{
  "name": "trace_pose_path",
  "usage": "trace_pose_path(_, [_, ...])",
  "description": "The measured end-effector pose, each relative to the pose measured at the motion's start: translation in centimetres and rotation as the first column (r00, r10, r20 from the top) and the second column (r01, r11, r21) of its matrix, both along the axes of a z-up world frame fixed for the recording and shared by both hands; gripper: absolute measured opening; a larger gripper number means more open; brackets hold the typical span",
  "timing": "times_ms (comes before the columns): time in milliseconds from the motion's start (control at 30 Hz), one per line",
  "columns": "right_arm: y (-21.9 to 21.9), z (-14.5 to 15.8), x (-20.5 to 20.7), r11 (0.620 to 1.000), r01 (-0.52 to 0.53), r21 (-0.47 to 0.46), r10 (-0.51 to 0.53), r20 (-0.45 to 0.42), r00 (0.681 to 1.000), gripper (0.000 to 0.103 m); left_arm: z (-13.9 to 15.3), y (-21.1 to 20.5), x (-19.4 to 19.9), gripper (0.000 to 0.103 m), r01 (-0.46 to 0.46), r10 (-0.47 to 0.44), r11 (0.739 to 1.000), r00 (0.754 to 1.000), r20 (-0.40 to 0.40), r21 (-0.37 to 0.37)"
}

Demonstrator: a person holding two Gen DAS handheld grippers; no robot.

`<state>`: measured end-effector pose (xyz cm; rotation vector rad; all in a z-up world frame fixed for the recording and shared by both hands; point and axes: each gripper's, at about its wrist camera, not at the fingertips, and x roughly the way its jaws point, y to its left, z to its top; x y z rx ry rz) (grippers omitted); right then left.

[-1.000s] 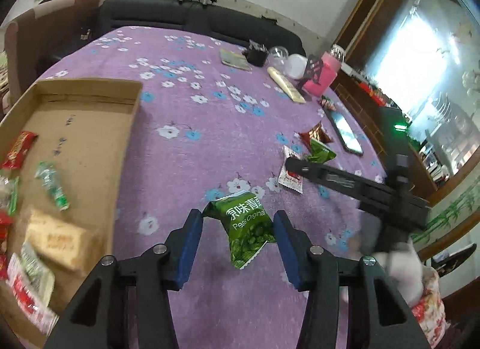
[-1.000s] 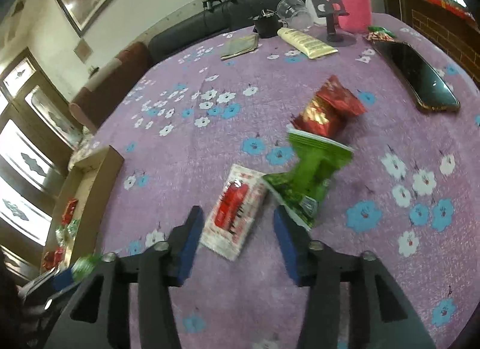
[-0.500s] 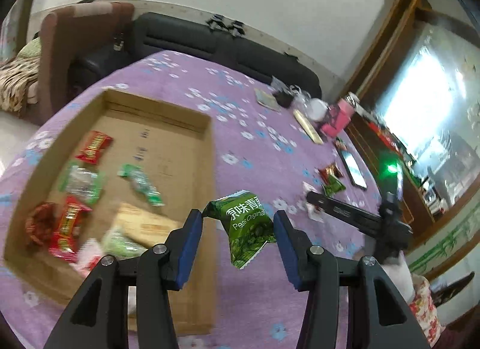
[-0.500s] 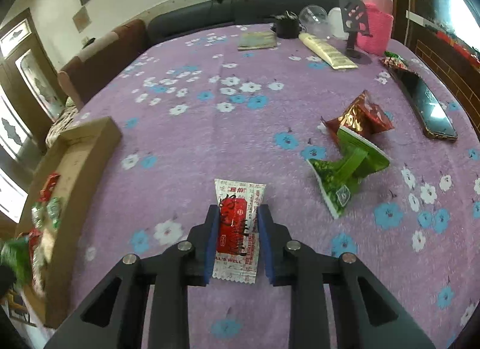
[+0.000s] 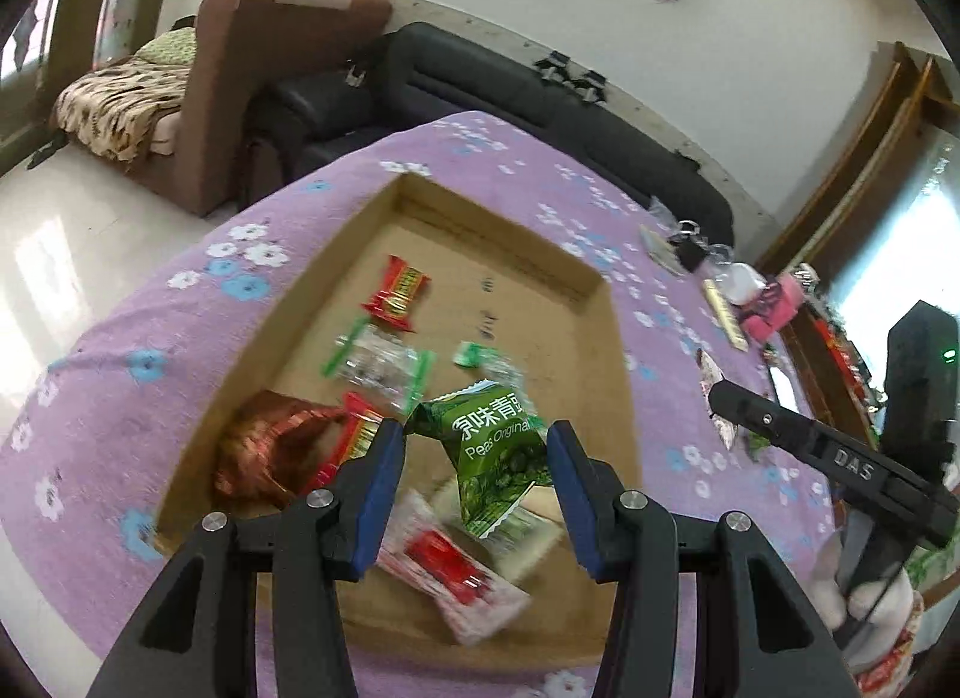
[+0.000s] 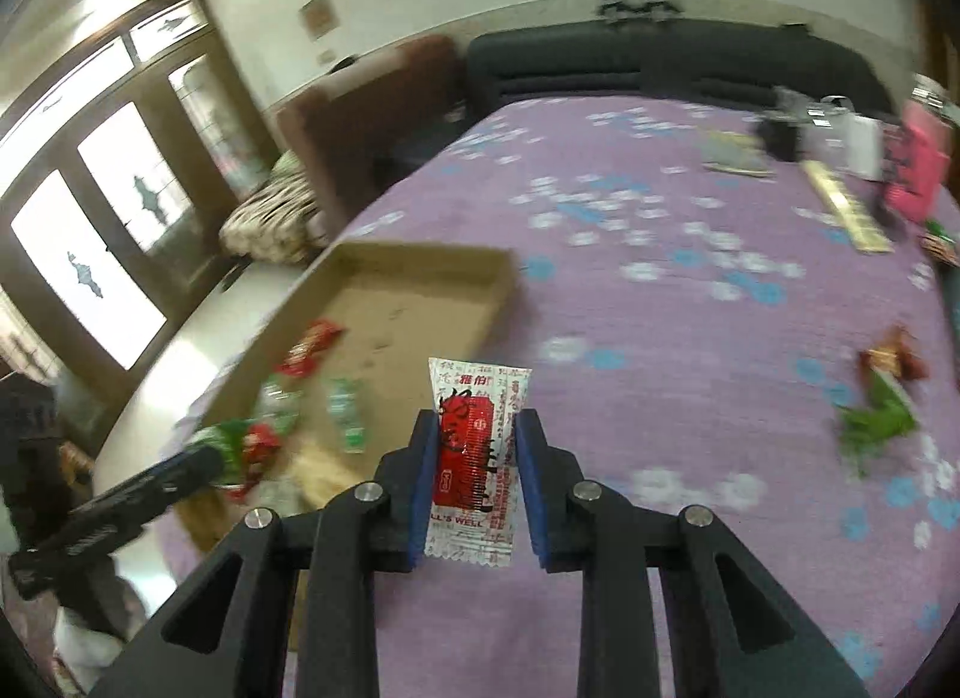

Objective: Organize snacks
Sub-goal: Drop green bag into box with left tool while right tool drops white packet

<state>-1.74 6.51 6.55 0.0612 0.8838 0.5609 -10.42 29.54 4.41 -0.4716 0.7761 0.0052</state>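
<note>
I am holding my left gripper [image 5: 474,458] above the cardboard box [image 5: 618,374], clenched on a green pea packet [image 5: 492,452] that is hanging between the blue pads over the box's near end. Inside the box, several snacks are lying loose: a red wrapper [image 5: 396,293] near the middle, a clear packet with green ends [image 5: 378,365], a crinkled red-gold bag [image 5: 270,455] at the near left corner, and a white-and-red sachet [image 5: 450,569] just under my pads. The box is sitting on the bench [image 5: 120,398], which is covered with a purple flowered cloth.

My right gripper [image 6: 474,458] is grasping a white sachet with a red label [image 6: 474,446], pinched upright between its pads above the cloth, just right of the box's edge. Two more snacks, a green packet [image 6: 876,425] and a red-brown one [image 6: 894,359], are lying touching each other on the cloth well off to the right. Blur is smearing the far end of the bench.
</note>
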Motion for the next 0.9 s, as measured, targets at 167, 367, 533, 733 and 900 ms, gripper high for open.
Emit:
trace_pose_path(167, [5.7,-1.2,0.6,0.995,-0.085,-0.051,0.084,-0.036,0.996,0.026,-1.3,1.4,1.2,0.053,-0.027,0.028,1.000,0.998,-0.062,0.013])
trace_pose_path(367, [9.7,-3.6,1.0,0.986,-0.135,-0.101,0.128,-0.078,0.989,0.026,-1.8,1.8,0.7,0.057,-0.013,0.012,1.000,0.998,-0.058,-0.022])
trace_pose_path(533, [10.5,-4.5,1.2,0.982,-0.124,-0.145,0.115,-0.069,0.991,0.028,-0.5,1.8,-0.7,0.068,-0.011,0.011,0.999,1.000,-0.004,-0.041])
trace_pose_path(733, [10.2,-3.8,0.8,0.983,-0.109,-0.151,0.107,-0.021,0.994,0.031,1.7,1.2,-2.8,0.080,-0.036,0.036,0.999,0.995,0.091,-0.001])
trace_pose_path(900, [7.2,-1.6,-0.1,0.994,-0.068,-0.081,0.070,0.029,0.997,0.046,3.6,0.8,-4.7,0.101,-0.082,0.082,0.997,0.980,0.182,-0.007])
